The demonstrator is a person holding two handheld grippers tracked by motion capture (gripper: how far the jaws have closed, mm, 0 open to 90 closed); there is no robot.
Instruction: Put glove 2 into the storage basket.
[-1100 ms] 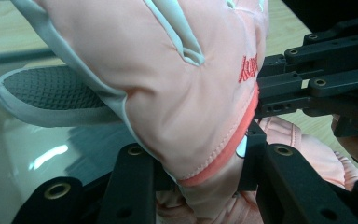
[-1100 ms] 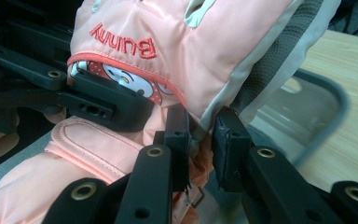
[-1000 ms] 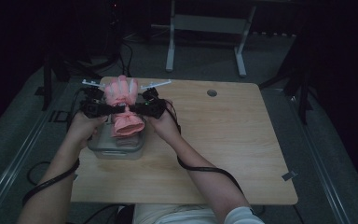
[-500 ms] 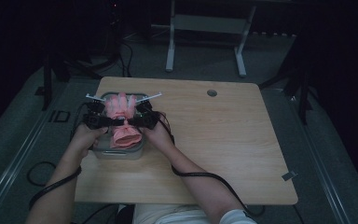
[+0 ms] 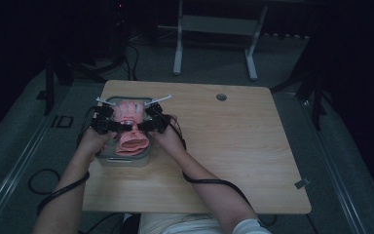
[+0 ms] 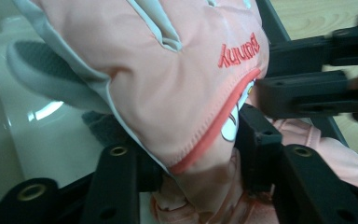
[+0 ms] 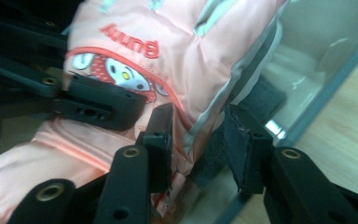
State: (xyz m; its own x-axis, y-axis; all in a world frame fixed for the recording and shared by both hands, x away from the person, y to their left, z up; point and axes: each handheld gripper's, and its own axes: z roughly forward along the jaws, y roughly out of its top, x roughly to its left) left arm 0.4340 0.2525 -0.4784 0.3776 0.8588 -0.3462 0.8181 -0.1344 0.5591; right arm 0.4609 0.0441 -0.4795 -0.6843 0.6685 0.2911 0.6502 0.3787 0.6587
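Note:
A pink padded glove (image 5: 129,119) with grey trim and a cartoon patch lies in a clear plastic container (image 5: 121,160) at the table's left. My left gripper (image 5: 106,119) is at the glove's left edge and my right gripper (image 5: 153,118) at its right edge. In the left gripper view the glove (image 6: 168,70) runs between my loosened jaws (image 6: 191,154), which have just been opening. In the right gripper view the glove's side (image 7: 168,60) sits between the jaws (image 7: 200,135), also just opening, with a gap at the right pad (image 7: 242,144).
The container's pale floor (image 6: 42,130) and its clear wall (image 7: 326,70) surround the glove. The wooden table (image 5: 233,146) stretches bare to the right, with a round cable hole (image 5: 221,97) near its far edge. Cables trail from both grippers towards the person.
Both hands have sunk, bringing the raised glove down into the container. Both pairs of jaws now stand wider around it.

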